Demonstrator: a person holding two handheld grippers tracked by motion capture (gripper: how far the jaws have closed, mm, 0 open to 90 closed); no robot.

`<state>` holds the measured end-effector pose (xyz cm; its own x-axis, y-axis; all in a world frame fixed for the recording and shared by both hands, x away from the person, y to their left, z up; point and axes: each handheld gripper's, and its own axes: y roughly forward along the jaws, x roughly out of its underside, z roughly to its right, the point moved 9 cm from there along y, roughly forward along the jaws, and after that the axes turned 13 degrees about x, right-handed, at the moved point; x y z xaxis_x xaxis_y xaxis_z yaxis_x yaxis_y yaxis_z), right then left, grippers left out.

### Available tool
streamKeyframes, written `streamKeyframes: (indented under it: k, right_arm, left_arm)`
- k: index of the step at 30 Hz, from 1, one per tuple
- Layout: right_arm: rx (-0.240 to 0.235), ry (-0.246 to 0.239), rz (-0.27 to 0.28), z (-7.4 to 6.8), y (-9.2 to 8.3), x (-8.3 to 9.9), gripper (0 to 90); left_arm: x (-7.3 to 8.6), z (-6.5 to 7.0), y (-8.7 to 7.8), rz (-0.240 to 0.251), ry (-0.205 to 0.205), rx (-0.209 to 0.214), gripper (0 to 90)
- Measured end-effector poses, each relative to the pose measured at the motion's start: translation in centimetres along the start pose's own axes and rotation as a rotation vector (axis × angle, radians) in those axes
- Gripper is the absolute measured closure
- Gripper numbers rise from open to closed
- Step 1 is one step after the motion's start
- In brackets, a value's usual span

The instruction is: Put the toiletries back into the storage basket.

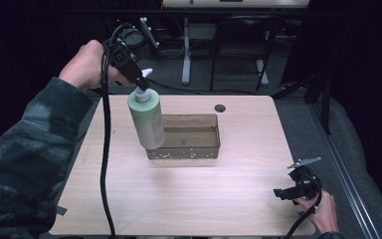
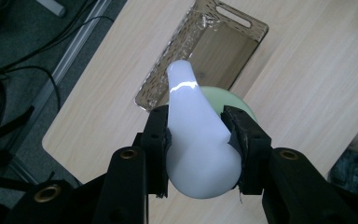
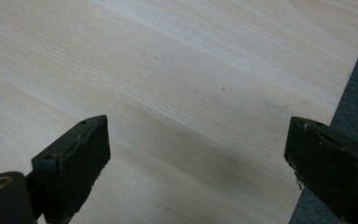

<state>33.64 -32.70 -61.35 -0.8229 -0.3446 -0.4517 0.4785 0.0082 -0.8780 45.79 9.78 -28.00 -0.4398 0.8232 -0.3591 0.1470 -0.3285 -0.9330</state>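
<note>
The pump bottle (image 1: pixel 146 119) hangs tilted over the tray's (image 1: pixel 189 149) nine-o'clock end, its white pump head (image 2: pixel 196 140) pinched by the left gripper (image 1: pixel 140 79); setting it down remains. The right gripper (image 1: pixel 292 191) rests spread at five o'clock.

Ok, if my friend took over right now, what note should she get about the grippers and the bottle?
Left gripper: shut on the white pump head of the green bottle, held in the air, tilted, at the left end of the clear tray.
Right gripper: jaws wide open, nothing between them, near the table's right front corner.
Done: bottle gripped.
Left, probably: set it in the tray, then let go.
</note>
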Motion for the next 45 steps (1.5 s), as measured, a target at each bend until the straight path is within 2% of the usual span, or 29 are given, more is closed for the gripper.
streamKeyframes:
  k: [8, 17, 26, 28, 45]
  right_arm:
    - [0.003, 0.004, 0.002, 0.1, -0.1, 0.1, 6.4]
    - [0.005, 0.004, 0.002, 0.2, -0.2, 0.1, 6.5]
    - [0.006, 0.0, 0.003, 0.2, -0.1, 0.1, 6.5]
    - [0.003, 0.003, 0.003, 0.2, -0.1, 0.1, 6.6]
    - [0.003, 0.004, 0.007, 0.3, -0.2, 0.2, 6.7]
  left_arm:
    - [-0.9, -0.9, 1.0, -0.011, -0.007, -0.007, 62.8]
    - [-1.5, -1.8, 1.9, -0.018, -0.034, -0.003, 62.8]
    - [-1.9, -2.6, 2.4, -0.023, -0.05, -0.015, 62.9]
    - [-2.0, -2.9, 2.5, -0.014, -0.057, -0.03, 62.8]
    - [-2.9, -3.5, 3.6, -0.012, -0.067, -0.024, 62.9]
